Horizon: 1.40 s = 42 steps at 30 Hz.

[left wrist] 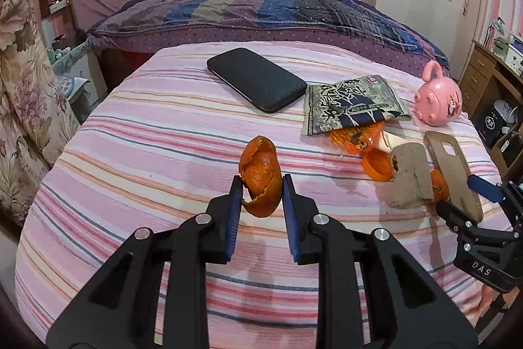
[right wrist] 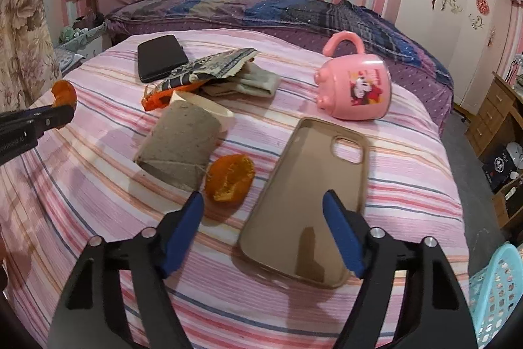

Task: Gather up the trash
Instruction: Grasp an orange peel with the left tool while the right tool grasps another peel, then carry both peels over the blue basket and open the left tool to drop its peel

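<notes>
My left gripper (left wrist: 262, 185) is shut on a curled orange peel (left wrist: 261, 175) and holds it above the striped tablecloth (left wrist: 147, 152); the peel also shows in the right wrist view (right wrist: 64, 93). My right gripper (right wrist: 263, 201) is open and empty above the near end of a tan phone case (right wrist: 304, 205). A second orange peel (right wrist: 229, 182) lies just left of the case. A grey cardboard roll (right wrist: 179, 149), a snack wrapper (right wrist: 209, 67) and orange scraps (right wrist: 157, 98) lie behind it.
A black phone (left wrist: 256, 84) lies at the back left. A pink pig mug (right wrist: 354, 89) lies on its side at the back right. A light blue basket (right wrist: 497, 290) stands off the table's right edge. A bed (left wrist: 261, 12) is behind the table.
</notes>
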Each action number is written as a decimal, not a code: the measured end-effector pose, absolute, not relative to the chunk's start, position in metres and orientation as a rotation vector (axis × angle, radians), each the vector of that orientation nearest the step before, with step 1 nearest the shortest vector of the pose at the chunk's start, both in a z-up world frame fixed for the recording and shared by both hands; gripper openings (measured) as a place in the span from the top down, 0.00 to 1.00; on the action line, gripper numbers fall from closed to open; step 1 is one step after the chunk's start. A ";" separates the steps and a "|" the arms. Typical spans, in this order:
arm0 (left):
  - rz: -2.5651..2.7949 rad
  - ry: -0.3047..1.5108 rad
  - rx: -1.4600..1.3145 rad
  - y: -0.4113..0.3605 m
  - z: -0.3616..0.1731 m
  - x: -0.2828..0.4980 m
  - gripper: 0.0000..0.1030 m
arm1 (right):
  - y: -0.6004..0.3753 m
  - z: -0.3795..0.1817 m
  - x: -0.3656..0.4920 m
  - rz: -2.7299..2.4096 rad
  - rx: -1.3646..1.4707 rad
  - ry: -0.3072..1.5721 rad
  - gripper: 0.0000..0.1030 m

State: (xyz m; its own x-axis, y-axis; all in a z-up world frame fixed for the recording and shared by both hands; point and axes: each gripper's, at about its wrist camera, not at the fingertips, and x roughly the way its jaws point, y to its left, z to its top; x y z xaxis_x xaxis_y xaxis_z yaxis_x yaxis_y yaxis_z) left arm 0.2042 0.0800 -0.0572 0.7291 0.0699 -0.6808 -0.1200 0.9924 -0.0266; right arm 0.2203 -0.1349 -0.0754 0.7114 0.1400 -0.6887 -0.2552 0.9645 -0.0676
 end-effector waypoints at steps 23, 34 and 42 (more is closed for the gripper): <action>0.108 0.696 -0.083 0.076 -0.040 0.195 0.77 | -0.131 -0.056 0.210 0.283 -0.151 0.647 0.80; 0.077 0.669 -0.063 0.050 -0.033 0.181 0.77 | -0.174 -0.048 0.194 0.239 -0.124 0.637 0.80; 0.041 0.650 -0.033 0.016 -0.029 0.171 0.77 | -0.208 -0.040 0.178 0.202 -0.127 0.624 0.80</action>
